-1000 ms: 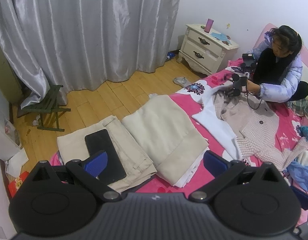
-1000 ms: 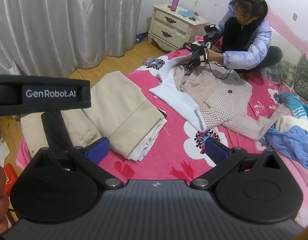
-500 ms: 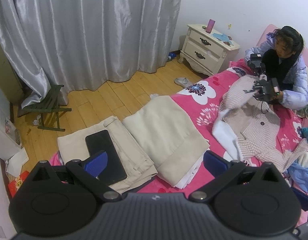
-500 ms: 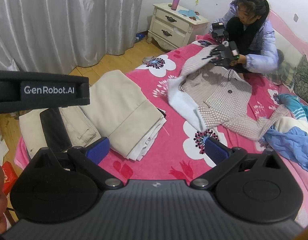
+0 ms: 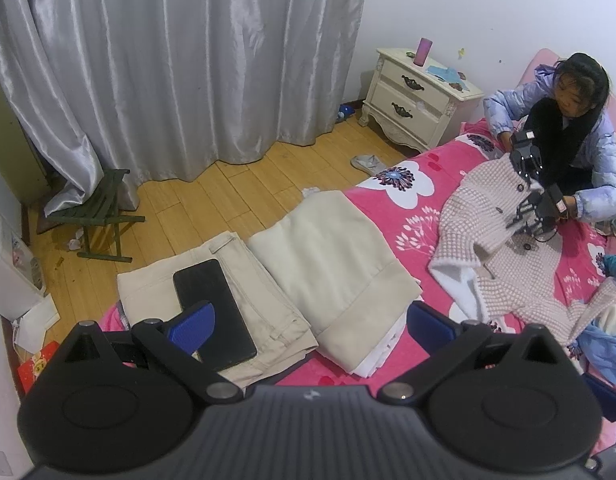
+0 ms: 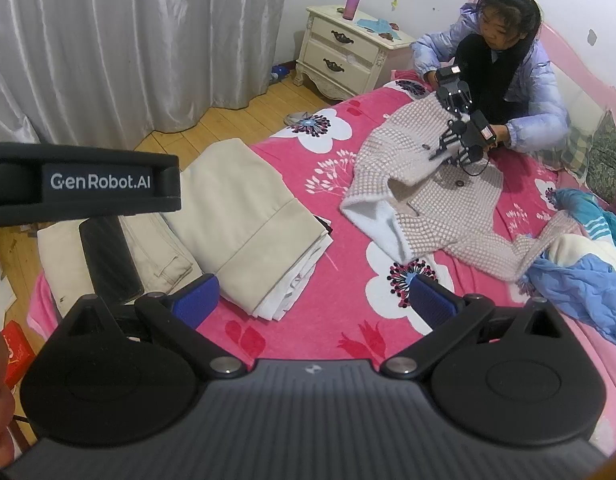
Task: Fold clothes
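Observation:
My left gripper [image 5: 310, 320] hovers open over the near end of the pink flowered bed [image 5: 412, 216], with nothing between its blue pads. My right gripper [image 6: 312, 298] is open too and holds nothing. Below them lie a folded cream garment [image 5: 332, 264] [image 6: 244, 216] and folded khaki trousers [image 5: 244, 280] [image 6: 156, 252] with a black phone [image 5: 214, 312] on top. At the far end a seated person [image 6: 508, 52] holds another pair of grippers [image 6: 468, 140] on a pink-and-white checked cardigan [image 6: 440, 216] [image 5: 508, 272], partly folded over.
A heap of blue and white clothes [image 6: 580, 276] lies at the bed's right side. A cream nightstand [image 5: 420, 96] stands by the wall, and a green stool [image 5: 100, 216] sits on the wooden floor by the grey curtain. The left gripper's body [image 6: 84, 184] crosses the right wrist view.
The person at the far end has swung the cardigan's white-lined side over to the right onto its body. Both my grippers have stayed open and nearly still.

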Action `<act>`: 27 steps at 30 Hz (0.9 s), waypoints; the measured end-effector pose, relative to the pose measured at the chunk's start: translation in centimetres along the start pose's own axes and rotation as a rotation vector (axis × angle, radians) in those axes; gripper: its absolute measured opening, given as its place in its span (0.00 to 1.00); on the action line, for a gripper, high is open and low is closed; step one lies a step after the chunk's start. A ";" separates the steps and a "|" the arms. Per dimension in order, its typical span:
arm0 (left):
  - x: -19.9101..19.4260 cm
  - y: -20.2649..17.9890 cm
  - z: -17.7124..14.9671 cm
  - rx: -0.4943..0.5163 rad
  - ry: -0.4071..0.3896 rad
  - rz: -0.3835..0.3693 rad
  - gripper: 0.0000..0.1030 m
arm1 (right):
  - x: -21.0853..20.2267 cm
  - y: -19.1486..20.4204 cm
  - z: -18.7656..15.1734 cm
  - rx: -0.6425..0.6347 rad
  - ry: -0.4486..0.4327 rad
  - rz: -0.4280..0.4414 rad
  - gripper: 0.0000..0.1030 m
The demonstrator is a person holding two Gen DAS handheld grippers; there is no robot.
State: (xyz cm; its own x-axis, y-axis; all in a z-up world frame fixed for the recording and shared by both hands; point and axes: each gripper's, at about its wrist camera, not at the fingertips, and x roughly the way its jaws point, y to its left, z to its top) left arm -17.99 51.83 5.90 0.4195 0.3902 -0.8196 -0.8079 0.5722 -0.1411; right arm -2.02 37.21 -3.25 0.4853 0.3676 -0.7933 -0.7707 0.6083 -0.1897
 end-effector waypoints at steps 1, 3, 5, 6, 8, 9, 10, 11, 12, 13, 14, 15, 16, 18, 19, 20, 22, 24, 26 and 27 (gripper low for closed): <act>0.0 0.0 0.0 0.000 0.001 0.000 1.00 | 0.0 0.0 0.0 -0.001 0.000 -0.001 0.99; 0.0 0.0 0.0 0.001 0.002 0.000 1.00 | 0.0 0.0 0.0 -0.003 0.000 -0.001 0.99; -0.1 0.1 0.1 -0.002 0.001 0.002 1.00 | 0.0 0.0 0.0 -0.004 0.001 -0.001 0.99; -0.1 0.1 0.0 -0.002 0.001 0.004 1.00 | 0.0 0.0 0.0 -0.004 0.001 -0.001 0.99; 0.0 0.2 0.1 -0.003 0.003 0.003 1.00 | -0.1 0.0 0.0 -0.005 0.001 -0.001 0.99; 0.0 0.3 0.1 -0.005 0.003 0.003 1.00 | -0.1 0.1 0.0 -0.005 0.001 -0.001 0.99; -0.1 0.3 0.1 -0.007 0.003 0.004 1.00 | -0.1 0.1 0.0 -0.005 0.001 -0.002 0.99; -0.1 0.3 0.1 -0.008 0.003 0.004 1.00 | -0.1 0.1 0.0 -0.006 0.001 -0.002 0.99; -0.1 0.3 0.1 -0.007 0.003 0.005 1.00 | -0.2 0.1 0.0 -0.006 0.001 -0.002 0.99; -0.1 0.4 0.1 -0.007 0.004 0.006 1.00 | -0.2 0.1 0.0 -0.006 0.001 -0.002 0.99; -0.1 0.4 0.1 -0.008 0.004 0.006 1.00 | -0.2 0.1 0.0 -0.007 0.000 -0.002 0.99; -0.1 0.4 0.1 -0.008 0.004 0.007 1.00 | -0.2 0.1 0.0 -0.007 0.000 -0.002 0.99; -0.1 0.4 0.1 -0.008 0.004 0.008 1.00 | -0.2 0.1 0.0 -0.008 0.000 -0.002 0.99; -0.1 0.5 0.1 -0.009 0.004 0.009 1.00 | -0.3 0.2 0.0 -0.008 0.000 -0.002 0.99; 0.0 0.5 0.2 -0.010 0.004 0.010 1.00 | -0.3 0.2 0.0 -0.009 0.000 -0.003 0.99; 0.1 0.5 0.2 -0.010 0.005 0.011 1.00 | -0.3 0.2 0.0 -0.009 0.000 -0.003 0.99; 0.1 0.5 0.2 -0.010 0.005 0.012 1.00 | -0.3 0.2 0.0 -0.010 0.000 -0.003 0.99; 0.1 0.5 0.3 -0.012 0.007 0.012 1.00 | -0.3 0.3 0.0 -0.011 0.000 -0.003 0.99; 0.1 0.6 0.3 -0.014 0.007 0.011 1.00 | -0.4 0.3 0.1 -0.014 -0.001 -0.006 0.99; 0.1 0.6 0.3 -0.014 0.007 0.011 1.00 | -0.4 0.4 0.1 -0.015 -0.002 -0.007 0.99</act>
State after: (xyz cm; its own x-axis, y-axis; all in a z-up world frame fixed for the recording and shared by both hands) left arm -18.36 52.44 5.95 0.4078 0.3916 -0.8248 -0.8182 0.5576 -0.1397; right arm -2.45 37.34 -2.94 0.4917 0.3642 -0.7910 -0.7733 0.6002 -0.2043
